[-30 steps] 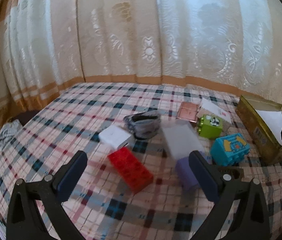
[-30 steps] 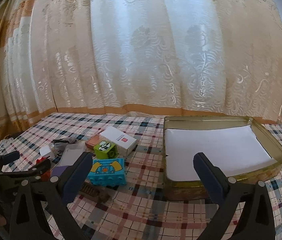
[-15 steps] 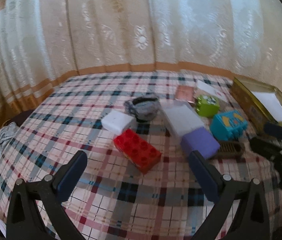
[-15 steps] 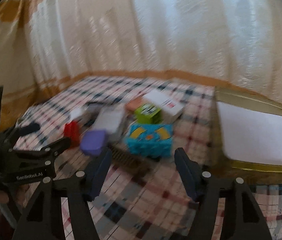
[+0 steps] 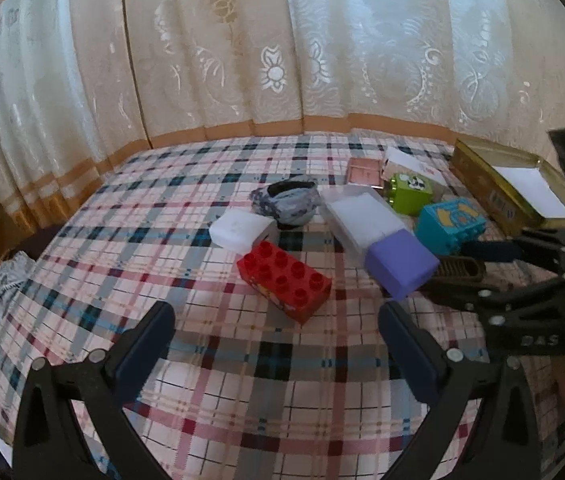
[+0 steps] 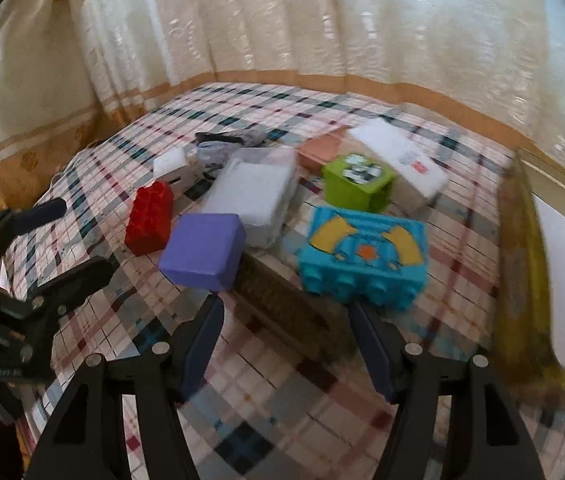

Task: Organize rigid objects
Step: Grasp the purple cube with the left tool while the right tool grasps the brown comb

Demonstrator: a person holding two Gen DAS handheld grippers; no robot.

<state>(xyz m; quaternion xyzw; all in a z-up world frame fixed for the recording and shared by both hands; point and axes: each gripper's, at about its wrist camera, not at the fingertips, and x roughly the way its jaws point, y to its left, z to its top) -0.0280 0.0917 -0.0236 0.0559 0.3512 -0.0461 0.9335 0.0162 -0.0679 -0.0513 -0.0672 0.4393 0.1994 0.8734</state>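
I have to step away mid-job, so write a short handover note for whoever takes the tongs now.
Left tongs: open, empty, hanging short of the red brick.
Right tongs: jaws have just been closing partway, nothing gripped; the brown comb lies just ahead of them, between the purple box and the blue brick.
Gold tin: on the right, holds only a white liner.
Done: nothing packed.
Left: every item, likely starting with the comb.

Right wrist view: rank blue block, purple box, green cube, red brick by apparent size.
1. blue block
2. purple box
3. green cube and red brick: look alike, left unranked.
Blue and purple lie nearest the camera, so true sizes are unsure.
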